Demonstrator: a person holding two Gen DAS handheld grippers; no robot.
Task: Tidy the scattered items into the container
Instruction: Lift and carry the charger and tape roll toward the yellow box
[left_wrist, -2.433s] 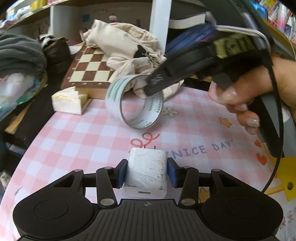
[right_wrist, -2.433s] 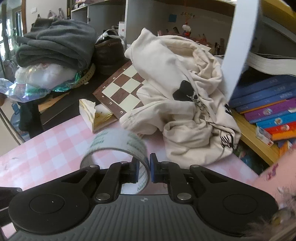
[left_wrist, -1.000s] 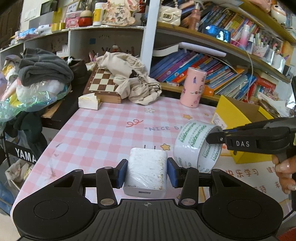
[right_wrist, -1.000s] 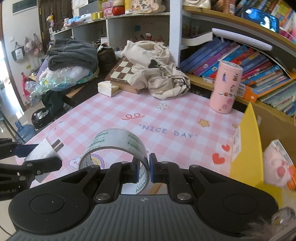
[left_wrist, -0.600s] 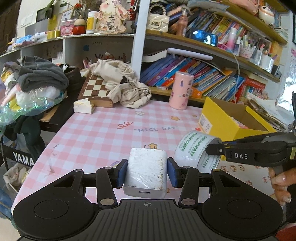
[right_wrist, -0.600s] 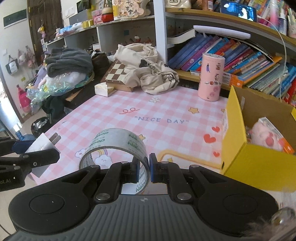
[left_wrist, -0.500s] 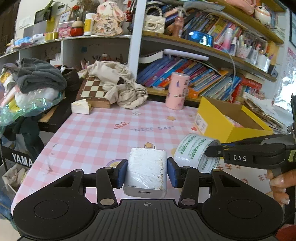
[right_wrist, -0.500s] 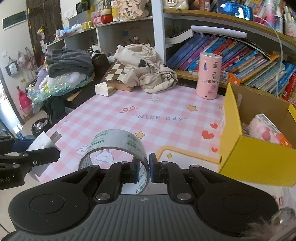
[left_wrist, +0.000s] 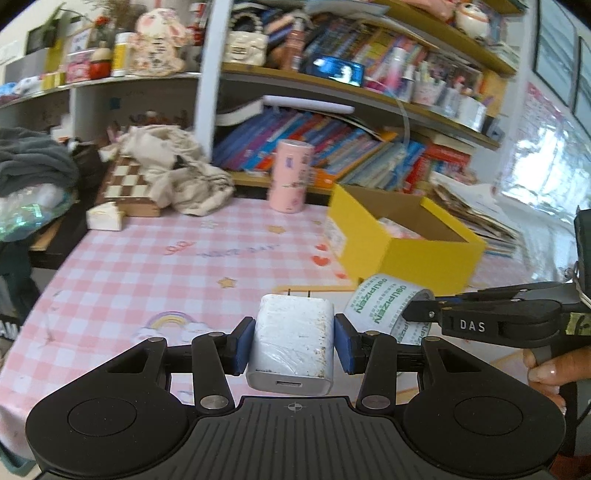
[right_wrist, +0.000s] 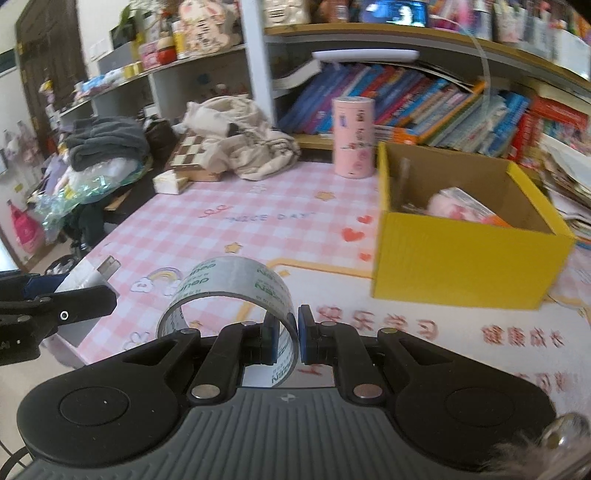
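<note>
Left wrist view: your left tool (left_wrist: 293, 341) clamps a white charger (left_wrist: 291, 341) between its blue pads, prongs pointing forward, lifted clear of the pink checked tabletop (left_wrist: 147, 266). Ahead and left of the tool the cloth lies bare; ahead and right stands the open yellow box (left_wrist: 402, 240), well apart from the tool. Your right tool (left_wrist: 410, 315) comes in just to the right, carrying the tape roll (left_wrist: 384, 310) near the box's front corner.

Right wrist view: your right tool (right_wrist: 286, 336) is pinched tight on the wall of the tape roll (right_wrist: 229, 288), one pad inside the ring, one outside. The yellow box (right_wrist: 461, 258) sits ahead and right, top open, a pink packet (right_wrist: 456, 210) already inside. Open cloth lies between tool and box. The left tool (right_wrist: 55, 310) with the charger (right_wrist: 83, 291) shows at the far left edge.
</note>
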